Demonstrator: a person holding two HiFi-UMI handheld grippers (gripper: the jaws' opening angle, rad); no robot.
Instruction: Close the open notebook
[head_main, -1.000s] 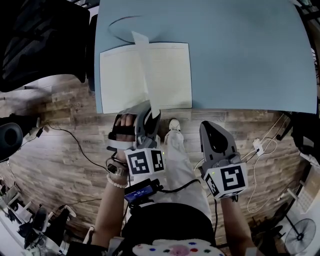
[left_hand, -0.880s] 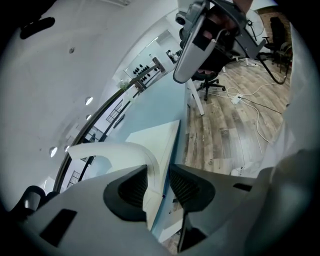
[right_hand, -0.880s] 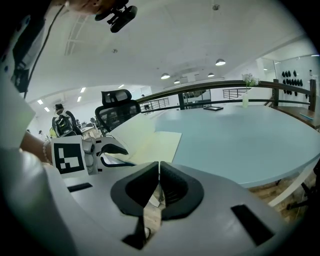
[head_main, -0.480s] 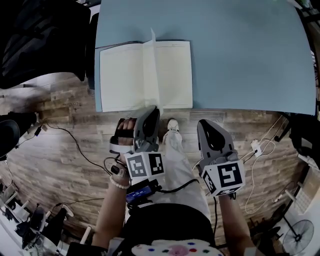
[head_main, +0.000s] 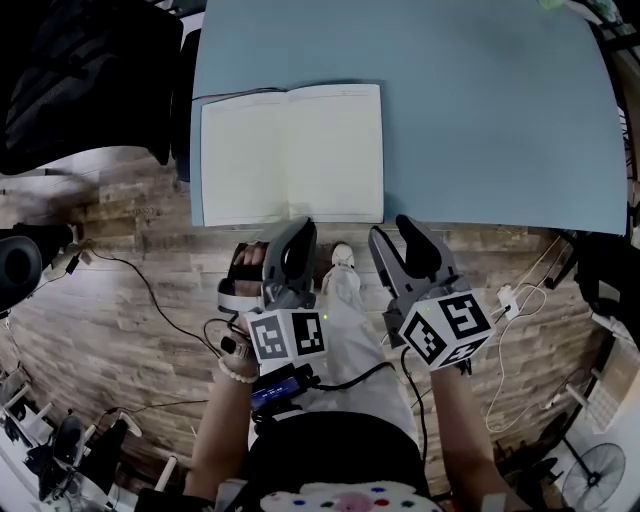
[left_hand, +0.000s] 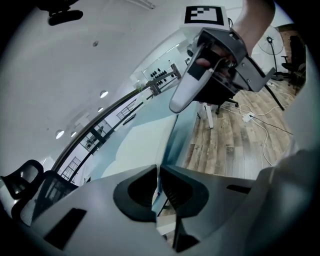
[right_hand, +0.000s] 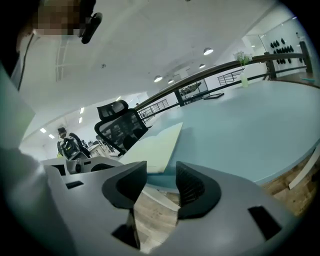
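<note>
Head view: the notebook (head_main: 290, 155) lies open and flat, both cream pages up, on the light blue table (head_main: 480, 110). It sits at the table's near edge, toward the left end. The left gripper (head_main: 300, 226) has its tips at that near edge, just below the notebook's spine. The right gripper (head_main: 393, 232) is beside it, tips near the table edge, body over the wood floor (head_main: 130, 290), below the notebook's right-hand corner. Left gripper view: the jaws have just been closing and stand all but pressed together, with only a thin slit left. Nothing can be made out in the slit; the table edge and a cream page lie beyond it. The right gripper shows in the upper right of this view. Right gripper view: the jaws have just been opening and stand spread wide, nothing between them. Floor and table edge show through the gap. The notebook's near corner lies just ahead on the table, apart from the jaws. A black office chair (right_hand: 119, 127) stands beyond the notebook.
</note>
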